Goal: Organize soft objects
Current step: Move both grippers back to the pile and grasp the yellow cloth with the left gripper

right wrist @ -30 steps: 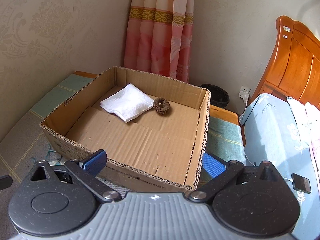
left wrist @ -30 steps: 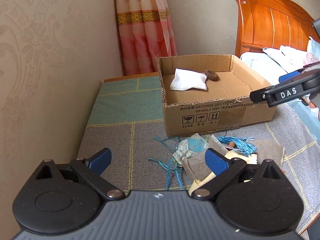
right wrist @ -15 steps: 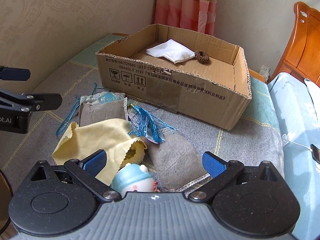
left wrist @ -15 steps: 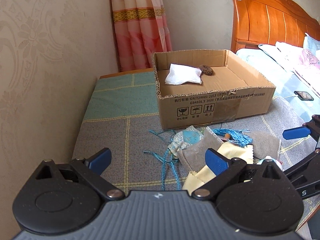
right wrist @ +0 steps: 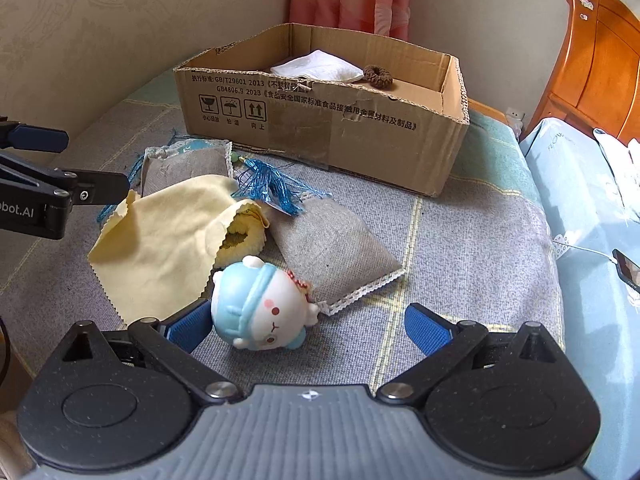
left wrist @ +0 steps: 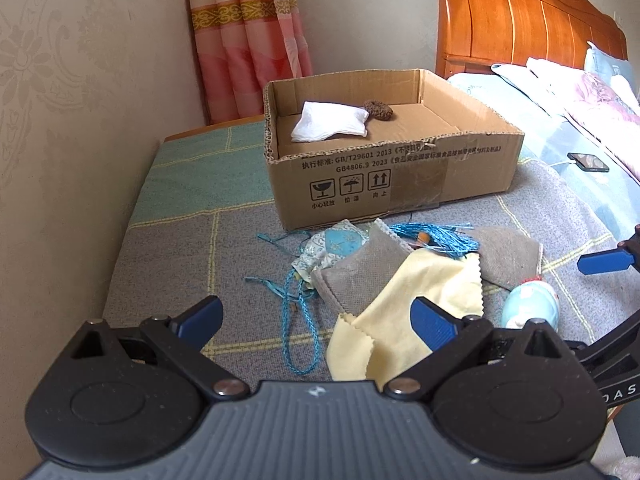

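A cardboard box [left wrist: 400,184] [right wrist: 320,128] on the quilted surface holds a white cloth [left wrist: 330,122] [right wrist: 316,66] and a brown scrunchie [left wrist: 378,108] [right wrist: 378,76]. In front of it lie a yellow cloth [left wrist: 416,300] [right wrist: 160,240], grey pouches [left wrist: 360,268] [right wrist: 332,252], a blue tassel [left wrist: 436,236] [right wrist: 272,188], a blue cord [left wrist: 300,320] and a blue-and-white plush toy [right wrist: 260,308] [left wrist: 528,306]. My right gripper [right wrist: 308,326] is open, low over the toy, which lies between its fingers near the left one. My left gripper [left wrist: 316,320] is open and empty above the cord and yellow cloth.
A wall runs along the left. A pink curtain [left wrist: 248,40] hangs behind the box. A bed with a wooden headboard [left wrist: 520,20] lies to the right, with a phone [left wrist: 588,162] on its cover.
My right gripper has come back from above the box and dropped low over the plush toy. My left gripper has drawn closer to the pile.
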`<state>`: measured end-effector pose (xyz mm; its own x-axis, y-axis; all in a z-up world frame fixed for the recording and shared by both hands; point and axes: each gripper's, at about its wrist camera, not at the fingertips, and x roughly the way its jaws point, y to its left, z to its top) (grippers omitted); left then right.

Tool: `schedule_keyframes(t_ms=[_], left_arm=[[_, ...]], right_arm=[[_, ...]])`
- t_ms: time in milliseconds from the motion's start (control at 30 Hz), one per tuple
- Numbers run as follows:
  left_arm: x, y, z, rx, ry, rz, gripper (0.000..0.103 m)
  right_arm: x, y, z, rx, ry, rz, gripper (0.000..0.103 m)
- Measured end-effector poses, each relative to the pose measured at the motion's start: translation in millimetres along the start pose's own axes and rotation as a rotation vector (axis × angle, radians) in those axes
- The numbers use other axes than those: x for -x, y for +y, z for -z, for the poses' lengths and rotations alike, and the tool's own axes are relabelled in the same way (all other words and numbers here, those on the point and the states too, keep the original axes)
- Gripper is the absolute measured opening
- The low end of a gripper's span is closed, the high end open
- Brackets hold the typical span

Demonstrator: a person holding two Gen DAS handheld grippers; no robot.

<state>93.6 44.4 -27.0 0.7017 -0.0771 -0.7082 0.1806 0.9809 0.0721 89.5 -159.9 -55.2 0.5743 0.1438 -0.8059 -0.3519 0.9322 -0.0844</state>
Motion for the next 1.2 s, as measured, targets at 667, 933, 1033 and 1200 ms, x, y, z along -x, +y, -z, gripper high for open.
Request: schedule_keyframes(t_ms=[667, 933, 1033, 1200], left_arm=[[-7, -34, 22, -0.142, 0.054, 0.165, 0.100], [-21, -44, 23, -0.175, 0.082, 0.128, 0.100], [-28, -41, 20, -0.128, 0.109, 0.158, 0.100], [-28, -51, 21, -0.152, 0.102, 0.175, 0.099]], right_arm=[[-5, -21, 36, -0.009, -0.074, -0.046, 0.103], [-5, -22, 37, -0.003, -0.090, -0.055, 0.103], [-4, -22, 38, -0.003, -0.096, -0.054, 0.103], [-3, -23, 40, 0.000, -0.107, -0.057, 0.103]])
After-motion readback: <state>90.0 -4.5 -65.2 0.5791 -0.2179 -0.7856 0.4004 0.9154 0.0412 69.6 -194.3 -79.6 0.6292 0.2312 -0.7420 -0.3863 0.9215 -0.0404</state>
